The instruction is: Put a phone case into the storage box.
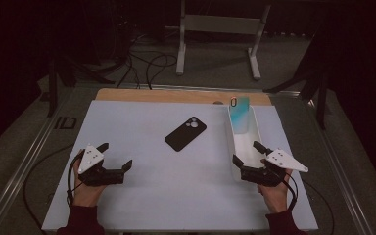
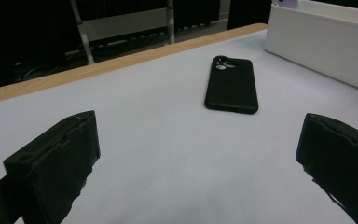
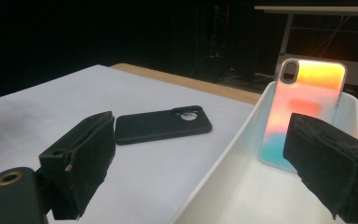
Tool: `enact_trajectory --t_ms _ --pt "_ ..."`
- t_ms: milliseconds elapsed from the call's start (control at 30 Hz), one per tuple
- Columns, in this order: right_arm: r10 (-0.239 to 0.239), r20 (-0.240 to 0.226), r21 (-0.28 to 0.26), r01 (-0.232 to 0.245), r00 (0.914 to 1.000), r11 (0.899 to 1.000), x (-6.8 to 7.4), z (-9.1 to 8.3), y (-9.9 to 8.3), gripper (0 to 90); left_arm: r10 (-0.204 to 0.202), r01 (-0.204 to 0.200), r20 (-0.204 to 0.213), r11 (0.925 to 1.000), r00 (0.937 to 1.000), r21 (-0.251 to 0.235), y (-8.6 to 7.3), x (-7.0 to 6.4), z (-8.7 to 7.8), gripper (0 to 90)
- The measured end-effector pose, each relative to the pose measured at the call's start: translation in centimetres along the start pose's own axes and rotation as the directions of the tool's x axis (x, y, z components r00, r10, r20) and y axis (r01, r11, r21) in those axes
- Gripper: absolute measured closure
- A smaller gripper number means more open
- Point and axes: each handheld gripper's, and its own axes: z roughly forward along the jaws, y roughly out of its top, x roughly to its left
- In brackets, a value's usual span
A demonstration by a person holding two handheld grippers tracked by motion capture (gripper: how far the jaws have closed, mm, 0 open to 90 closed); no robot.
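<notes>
A black phone case (image 1: 185,133) lies flat, camera hole up, on the white table top (image 1: 176,191). My left gripper (image 1: 115,155) rests open at the near left, well short of that case (image 2: 230,84), with nothing between its jaws (image 2: 200,158). A long white bin (image 1: 234,147) stands at the right. An iridescent orange-to-teal phone case (image 1: 239,113) leans upright against the bin's far end (image 3: 303,107). My right gripper (image 1: 246,152) is open at the bin's near end, one jaw outside the left wall (image 3: 223,172) and the other over the inside (image 3: 209,158).
A wooden strip (image 1: 176,95) runs along the table's far edge. Beyond it on the floor are a white metal frame (image 1: 220,29) and loose cables (image 1: 147,61). Metal rails (image 1: 29,147) flank the table.
</notes>
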Motion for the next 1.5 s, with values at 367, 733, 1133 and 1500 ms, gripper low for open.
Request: enact_trajectory --t_ms 367,733,1133,1500 --pt "-0.003 0.007 0.012 0.003 1.0 1.0 0.0 0.1 -0.1 8.9 0.014 -0.015 0.021 0.9995 0.9997 0.029 0.2 0.0 0.2 0.0" --pt "0.002 0.011 0.013 -0.002 0.9999 1.0 0.0 0.1 0.0 8.8 0.059 -0.067 0.071 0.9914 0.9958 0.113 2.9 -1.1 2.3 0.0" --pt "0.002 0.01 0.014 -0.003 0.9999 1.0 0.0 0.1 0.2 8.8 0.094 -0.108 0.096 0.9819 0.9909 0.156 5.4 -1.7 4.8 0.0" --pt "0.001 0.017 0.008 -0.001 0.9999 1.0 -0.1 -0.1 0.3 8.8 0.095 -0.117 0.131 0.9783 0.9868 0.171 6.6 -2.4 7.4 0.0"
